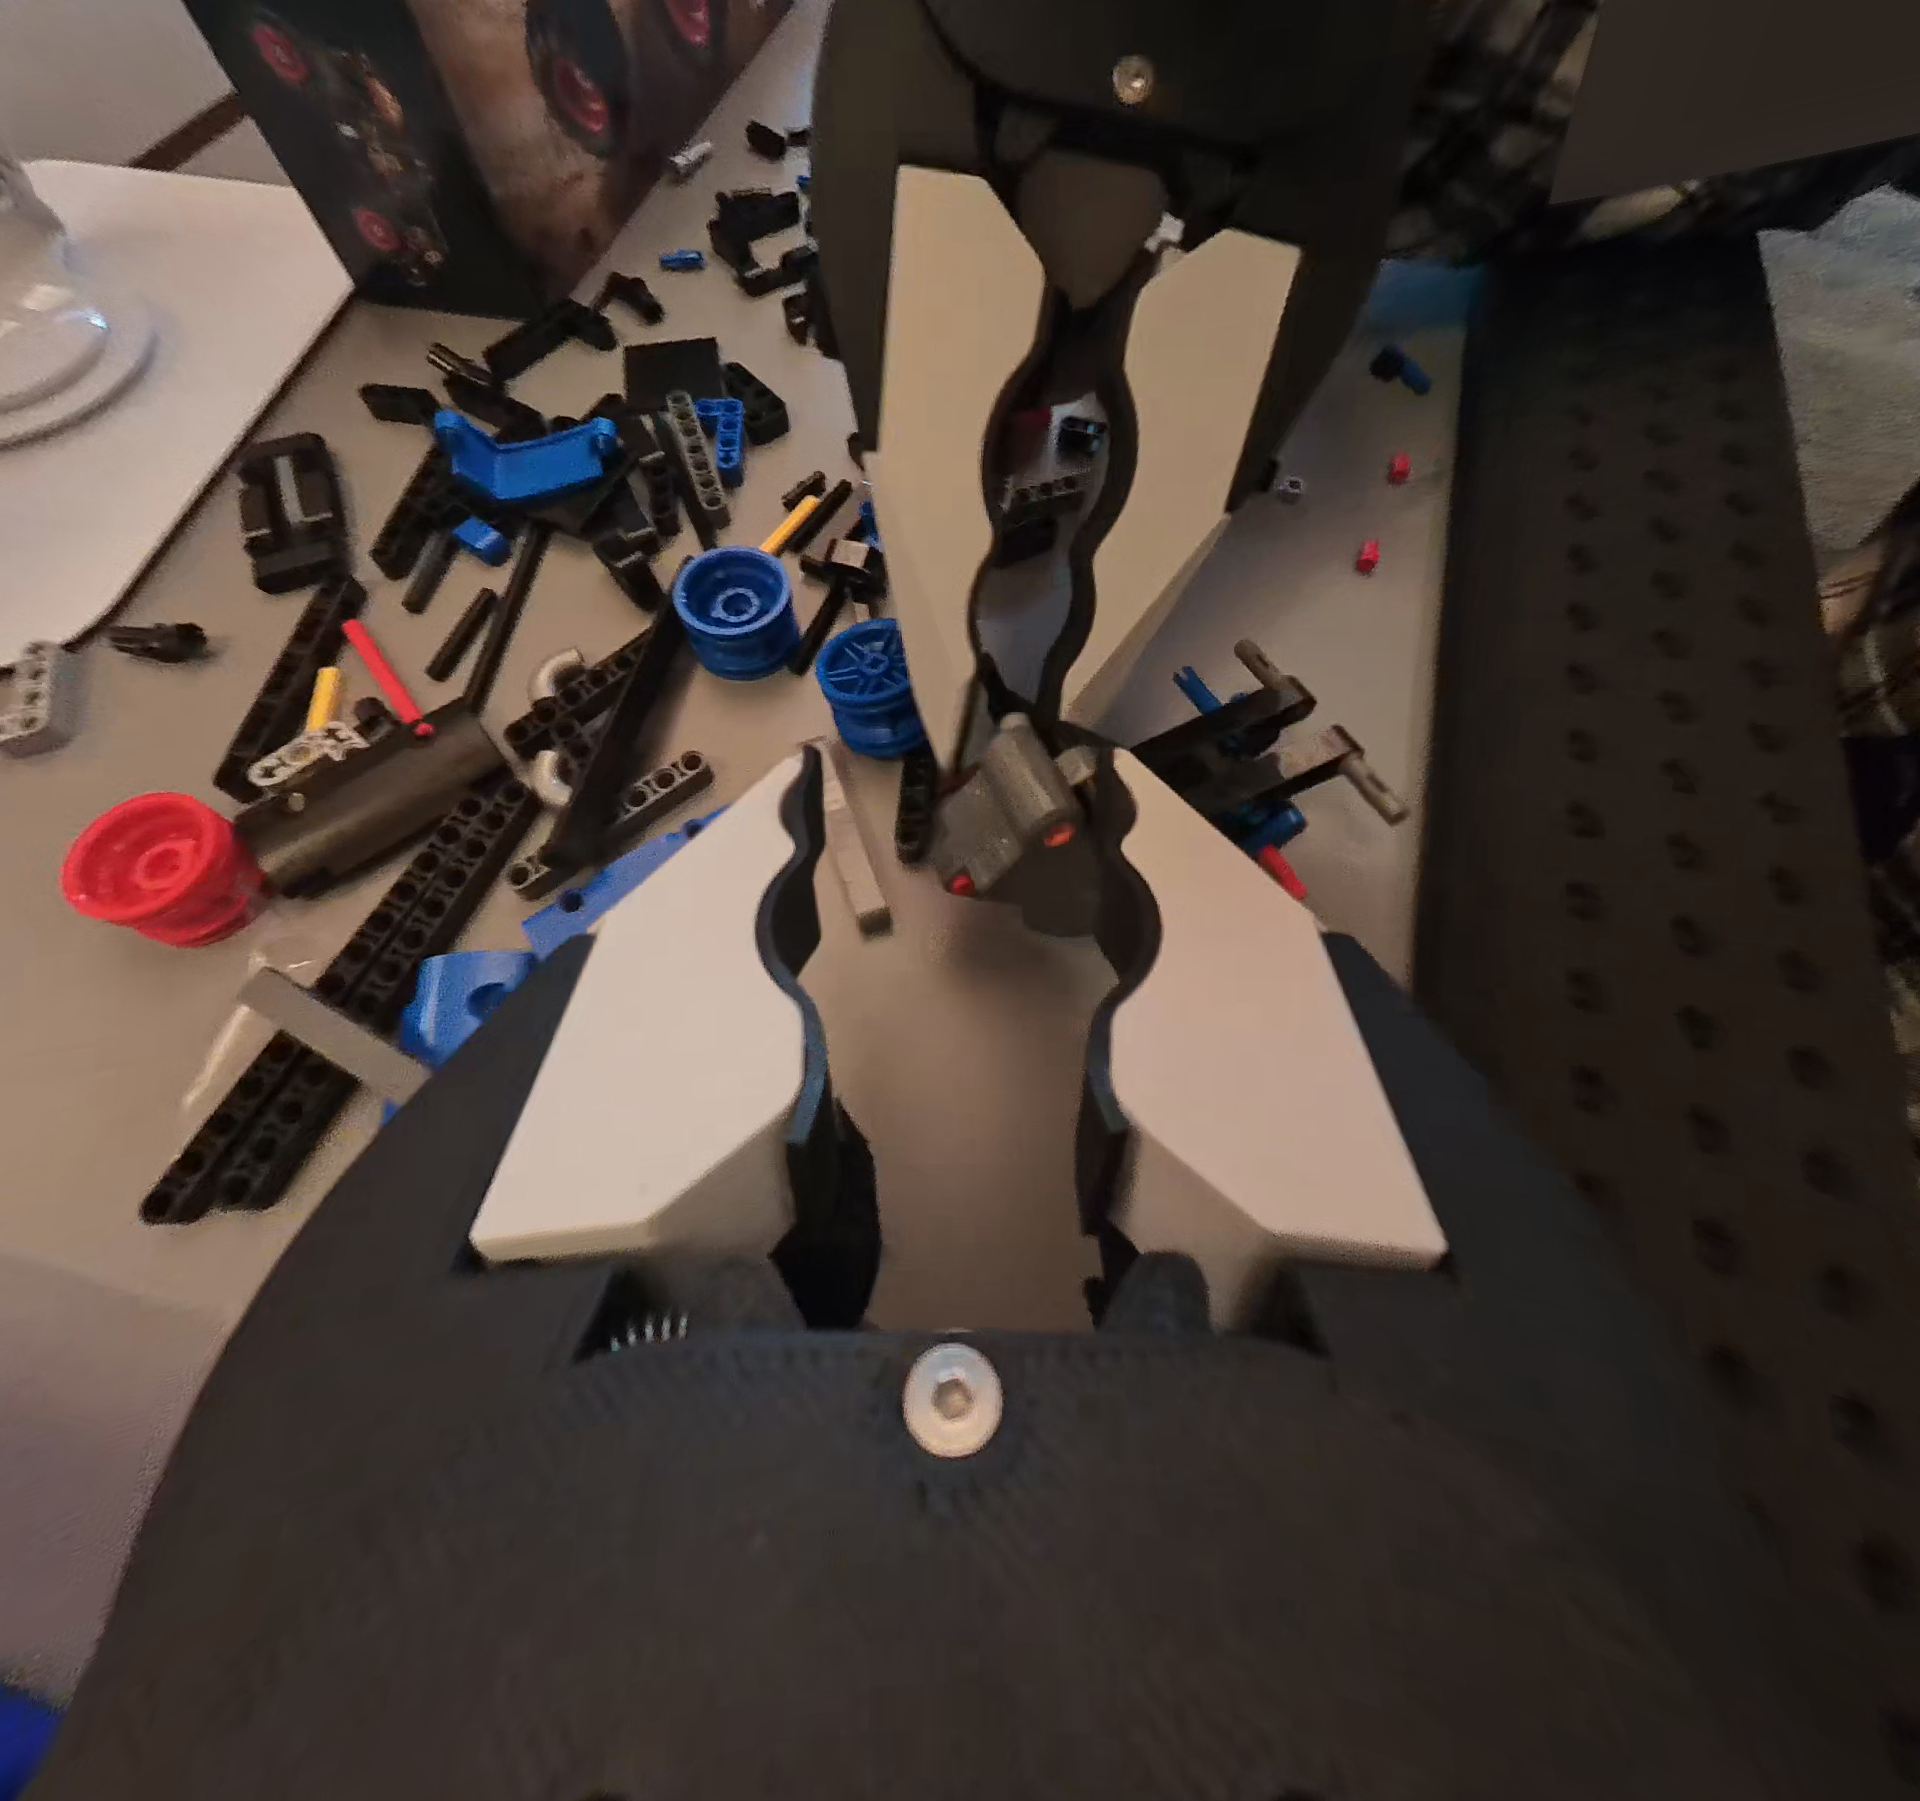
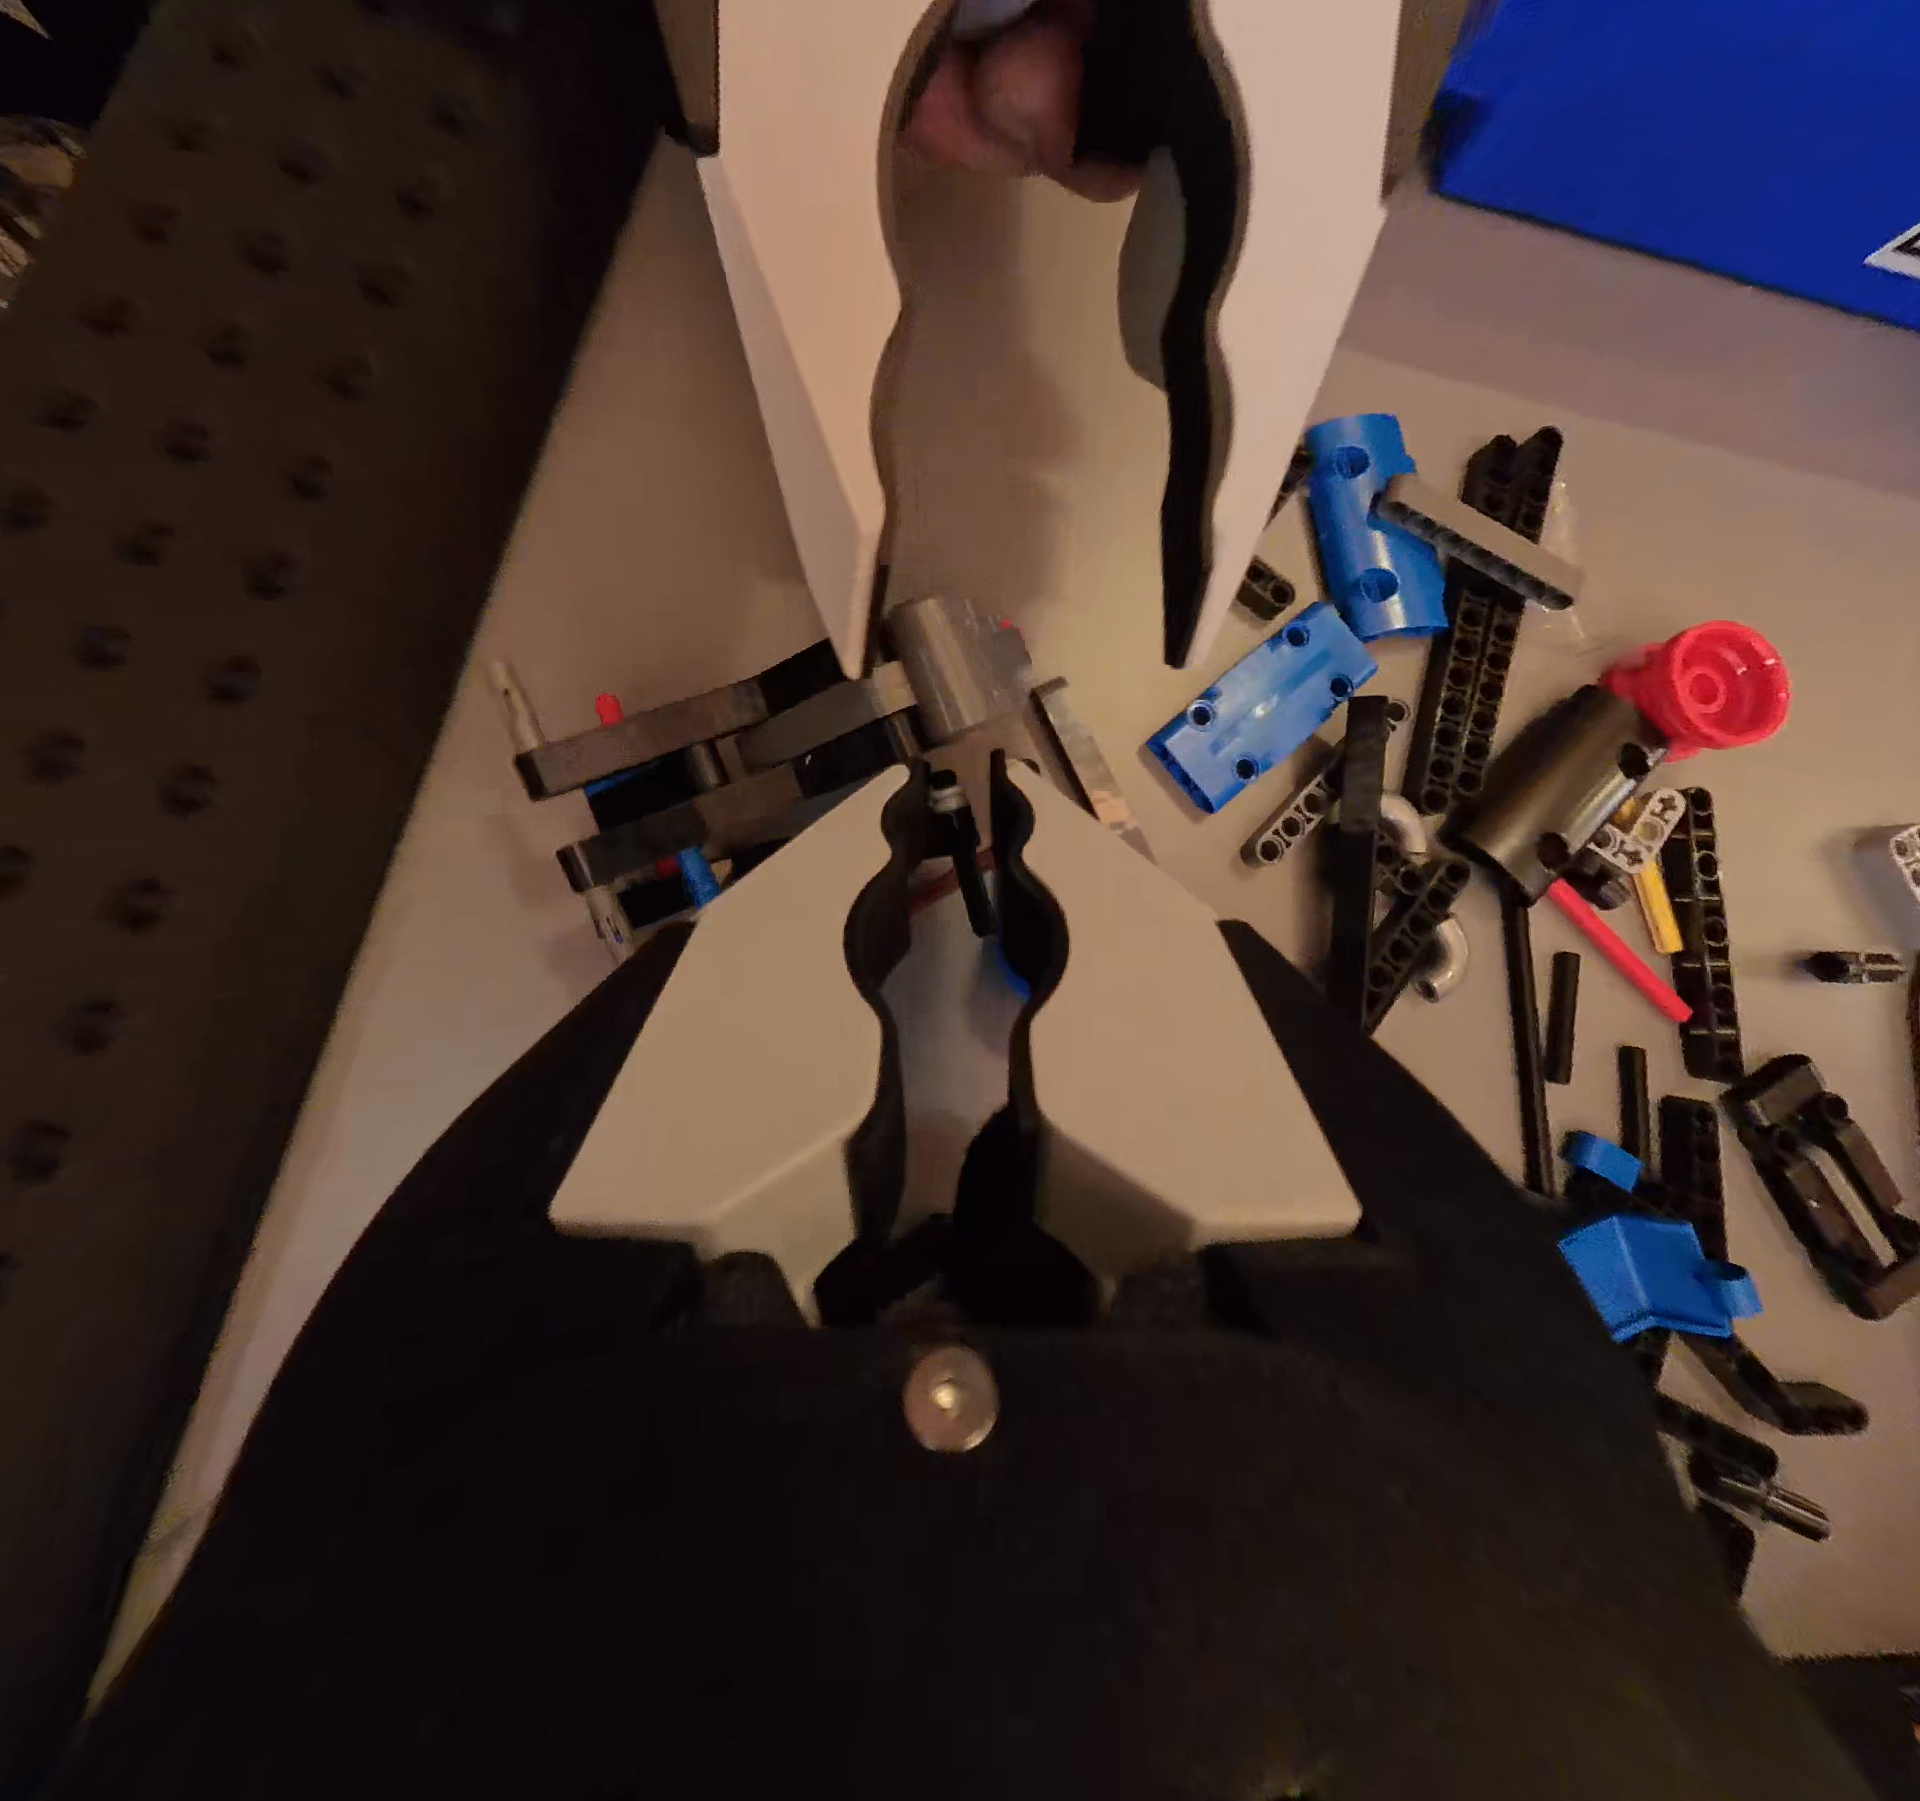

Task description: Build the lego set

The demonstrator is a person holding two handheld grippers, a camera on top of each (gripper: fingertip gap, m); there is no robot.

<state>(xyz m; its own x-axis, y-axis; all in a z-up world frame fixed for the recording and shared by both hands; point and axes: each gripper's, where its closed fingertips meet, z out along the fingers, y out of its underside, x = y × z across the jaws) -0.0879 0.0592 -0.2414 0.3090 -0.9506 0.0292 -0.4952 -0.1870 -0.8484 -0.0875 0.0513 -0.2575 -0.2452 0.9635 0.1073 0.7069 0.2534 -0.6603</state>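
Note:
A small grey Lego connector with red pins (image 1: 1003, 816) sits at the end of a sub-assembly of black beams with blue and grey pins (image 1: 1247, 743), low over the table. My right gripper (image 1: 1003, 728) comes in from the far side and is shut on the connector; in its own view (image 2: 961, 780) the jaws pinch the connector (image 2: 951, 671) with the beams (image 2: 675, 764) out to the left. My left gripper (image 1: 961, 775) is open, one finger on each side of the connector. In the right wrist view it (image 2: 1023, 655) hangs from above, one fingertip (image 2: 857, 629) against the grey part.
Loose parts lie left of the grippers: two blue wheels (image 1: 738, 608), a red wheel (image 1: 156, 868), black beams (image 1: 416, 910), blue panels (image 2: 1262, 702). The Lego box (image 1: 468, 68) stands behind. A black perforated board (image 1: 1662, 920) borders the table. A blue box (image 2: 1683, 89) sits far right. The grippers are tip to tip, or close to it. Between my left fingertips and the red wheel (image 1: 156, 868) there is roughly 15 cm. Seen from the right wrist view (image 2: 1690, 696) as well.

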